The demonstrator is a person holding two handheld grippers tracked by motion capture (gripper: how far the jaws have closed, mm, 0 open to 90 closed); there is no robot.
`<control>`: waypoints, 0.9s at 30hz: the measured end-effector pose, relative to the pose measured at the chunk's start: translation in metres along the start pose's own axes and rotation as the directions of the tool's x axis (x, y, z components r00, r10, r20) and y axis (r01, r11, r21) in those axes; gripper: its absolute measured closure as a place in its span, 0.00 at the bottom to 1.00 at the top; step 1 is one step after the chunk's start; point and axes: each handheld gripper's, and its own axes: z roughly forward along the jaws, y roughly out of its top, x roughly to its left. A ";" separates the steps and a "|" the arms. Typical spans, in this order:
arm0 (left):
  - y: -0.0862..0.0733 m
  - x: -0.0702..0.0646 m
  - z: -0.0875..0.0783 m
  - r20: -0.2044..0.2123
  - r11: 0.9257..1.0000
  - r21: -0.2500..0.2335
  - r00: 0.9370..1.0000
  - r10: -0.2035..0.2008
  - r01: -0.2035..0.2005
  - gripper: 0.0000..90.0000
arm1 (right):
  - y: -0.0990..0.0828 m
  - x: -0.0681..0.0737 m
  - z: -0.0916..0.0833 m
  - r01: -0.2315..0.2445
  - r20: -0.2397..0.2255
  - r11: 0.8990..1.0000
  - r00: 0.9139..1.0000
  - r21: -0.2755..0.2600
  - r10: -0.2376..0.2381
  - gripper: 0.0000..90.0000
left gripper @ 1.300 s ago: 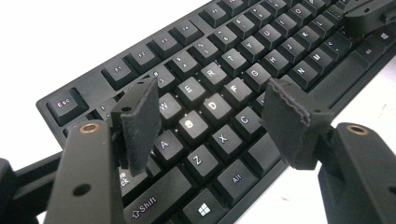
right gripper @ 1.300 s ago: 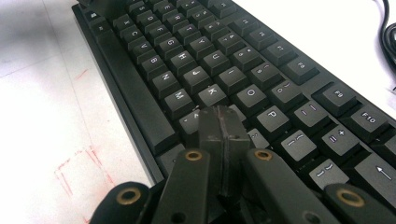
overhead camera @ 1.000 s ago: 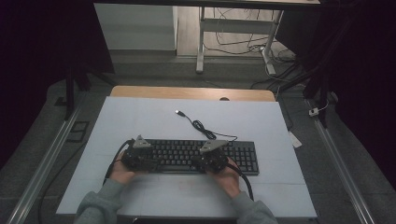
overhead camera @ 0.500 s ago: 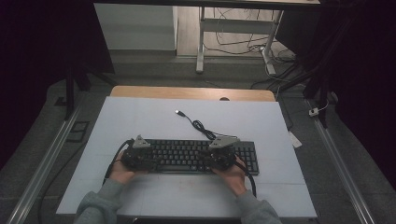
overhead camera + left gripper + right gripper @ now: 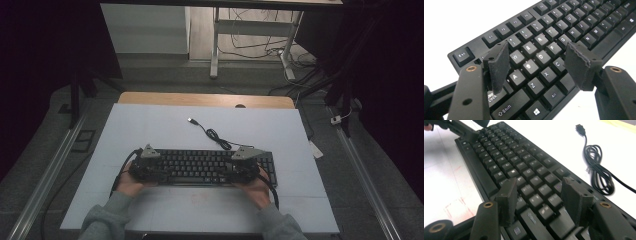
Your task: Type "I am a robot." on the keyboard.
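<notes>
Keyboard: the black keyboard (image 5: 200, 166) lay flat on the white worktop (image 5: 150, 130) near your edge of it, its long side running left to right in the high view.
Left tool: your left tool (image 5: 537, 63) hovered over the keyboard's left end with its jaws standing wide apart; in the left gripper view the letter keys around S, D and X showed in the gap between the pads (image 5: 499, 66), and nothing was clamped.
Right tool: your right tool (image 5: 537, 200) sat over the keyboard's right part, and its jaws had just been opening; in the right gripper view they stood well apart with bare keys between them and no grip on anything.
Contact: whether either tool's pads touched the keycaps could not be told from these views.
Hands: in the high view your left hand (image 5: 131, 184) and right hand (image 5: 256, 187) rested at the keyboard's near edge, one at each end, each tool topped by its grey three-cornered plate (image 5: 149, 152).
Cable: the keyboard's black cable (image 5: 216, 136) ran from its back edge in a small bundled coil on the worktop, ending in a USB plug (image 5: 191, 120) lying free farther from you.
Far side: a strip of wooden tabletop (image 5: 200, 99) showed beyond the white sheet.
</notes>
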 end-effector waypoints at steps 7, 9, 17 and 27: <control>-0.005 -0.003 -0.009 -0.013 1.000 -0.018 1.000 -0.001 0.001 0.40 | -0.013 -0.010 -0.025 -0.029 0.031 0.999 0.999 -0.019 0.030 0.50; -0.007 -0.005 -0.012 -0.011 1.000 -0.026 1.000 -0.007 0.006 0.40 | -0.018 -0.013 -0.034 -0.036 0.043 0.999 0.998 -0.023 0.037 0.49; -0.018 -0.012 -0.023 0.002 0.999 -0.039 1.000 0.004 -0.004 0.38 | -0.036 -0.018 -0.067 -0.042 0.100 0.998 0.994 -0.055 0.047 0.48; -0.040 -0.010 -0.043 0.003 0.997 -0.076 1.000 -0.015 0.015 0.36 | -0.069 -0.024 -0.104 -0.065 0.144 0.996 0.987 -0.056 0.072 0.47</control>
